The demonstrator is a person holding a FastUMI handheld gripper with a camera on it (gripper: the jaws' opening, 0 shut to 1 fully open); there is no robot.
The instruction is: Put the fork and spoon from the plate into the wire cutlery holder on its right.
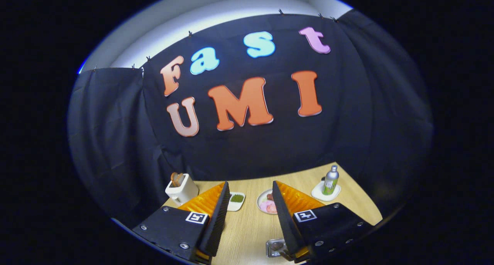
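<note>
**Nothing picked up yet: gripper open, high above the table**

Gripper view: your gripper has its fingers wide apart with only bare table between them, so you are carrying nothing. You are tilted up, with the booth wall ahead of you and the wooden table low beneath the fingers.

As far as this view lets you judge, the task has hardly begun. You cannot make out a fork, a spoon or a wire cutlery holder here. A small round plate lies just beyond the fingertips, half hidden behind the right finger; it holds something pink, too small to identify. Near the base of the right finger sits a small shiny metal piece; whether it belongs to the cutlery or the holder cannot be told.

Further off, a white toaster stands beyond the left finger, a small white dish with green contents lies beside the left fingertip, and a green bottle stands on a white coaster beyond the right finger.
</note>
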